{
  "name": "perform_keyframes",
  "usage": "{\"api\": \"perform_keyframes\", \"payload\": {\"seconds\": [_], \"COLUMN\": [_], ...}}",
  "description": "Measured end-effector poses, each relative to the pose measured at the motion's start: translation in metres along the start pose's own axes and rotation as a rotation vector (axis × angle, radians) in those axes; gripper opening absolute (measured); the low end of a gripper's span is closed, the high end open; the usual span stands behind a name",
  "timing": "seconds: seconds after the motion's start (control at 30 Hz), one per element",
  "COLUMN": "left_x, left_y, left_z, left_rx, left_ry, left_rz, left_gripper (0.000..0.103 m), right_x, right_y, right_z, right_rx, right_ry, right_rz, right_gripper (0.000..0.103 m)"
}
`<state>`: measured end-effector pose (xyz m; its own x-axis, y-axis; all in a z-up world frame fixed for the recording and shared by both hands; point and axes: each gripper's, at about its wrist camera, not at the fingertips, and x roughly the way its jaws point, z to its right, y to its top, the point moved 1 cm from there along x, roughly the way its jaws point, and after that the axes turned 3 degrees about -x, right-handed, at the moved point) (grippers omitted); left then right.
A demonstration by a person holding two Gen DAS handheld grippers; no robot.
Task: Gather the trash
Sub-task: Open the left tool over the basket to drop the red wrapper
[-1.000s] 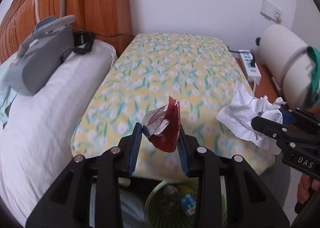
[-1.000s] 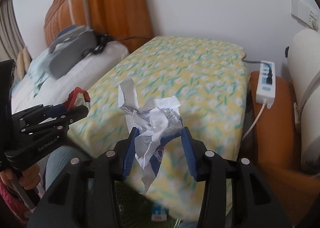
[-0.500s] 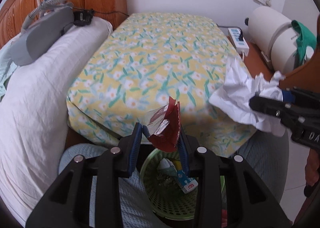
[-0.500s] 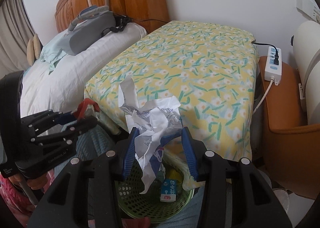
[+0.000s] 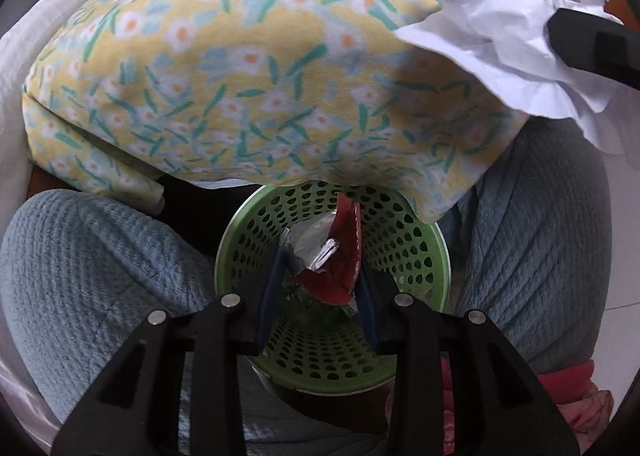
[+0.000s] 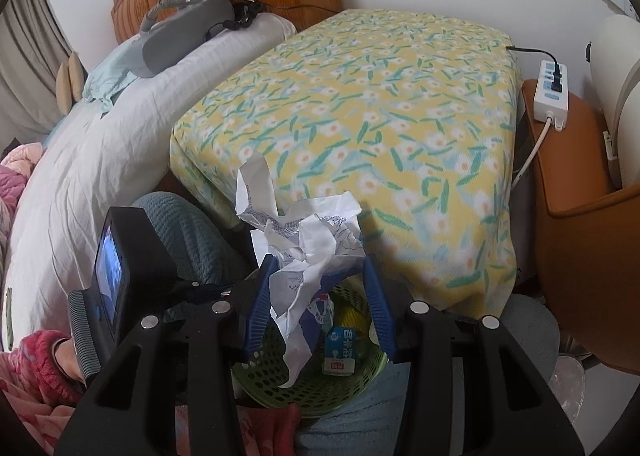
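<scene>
My left gripper [image 5: 318, 264] is shut on a torn red and silver wrapper [image 5: 338, 260]. It points steeply down into the mouth of a green perforated basket [image 5: 404, 240] held between a person's knees. My right gripper [image 6: 318, 276] is shut on a crumpled white paper [image 6: 304, 232], hanging above the same basket [image 6: 280, 384]. That paper [image 5: 500, 36] also shows at the upper right of the left wrist view. Inside the basket lie a small blue and white carton [image 6: 339, 352] and other scraps.
A yellow floral cushion [image 6: 360, 104] overhangs the basket's far rim. The person's blue-trousered legs [image 5: 96, 276] flank the basket. A white pillow [image 6: 100, 160] lies left, an orange side table [image 6: 580, 176] with a power strip [image 6: 552, 92] right.
The left gripper has dropped and tipped downward with the wrapper, from over the cushion to the basket's mouth. The right gripper moved back with the paper and now hangs above the basket.
</scene>
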<state>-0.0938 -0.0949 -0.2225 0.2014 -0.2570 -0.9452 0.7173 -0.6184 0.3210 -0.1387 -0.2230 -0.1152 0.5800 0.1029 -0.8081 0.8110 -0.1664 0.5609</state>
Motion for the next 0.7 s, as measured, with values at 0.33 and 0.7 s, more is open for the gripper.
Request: {"api": "perform_keyframes", "payload": {"seconds": [0.33,0.7], "left_x": [-0.006,-0.026], "left_y": [-0.001,0.004], "left_z": [0.005,0.003], "left_rx": [0.036,0.041], "left_ry": [0.009,0.049], "left_rz": [0.034,0.083], "left_gripper": [0.073,0.092], "right_x": [0.008,0.013], "right_y": [-0.002,-0.005], "right_z": [0.000,0.003], "right_rx": [-0.010,-0.010], "right_ry": [0.007,0.005], "right_rz": [-0.021,-0.044], "right_gripper": [0.045,0.045]}}
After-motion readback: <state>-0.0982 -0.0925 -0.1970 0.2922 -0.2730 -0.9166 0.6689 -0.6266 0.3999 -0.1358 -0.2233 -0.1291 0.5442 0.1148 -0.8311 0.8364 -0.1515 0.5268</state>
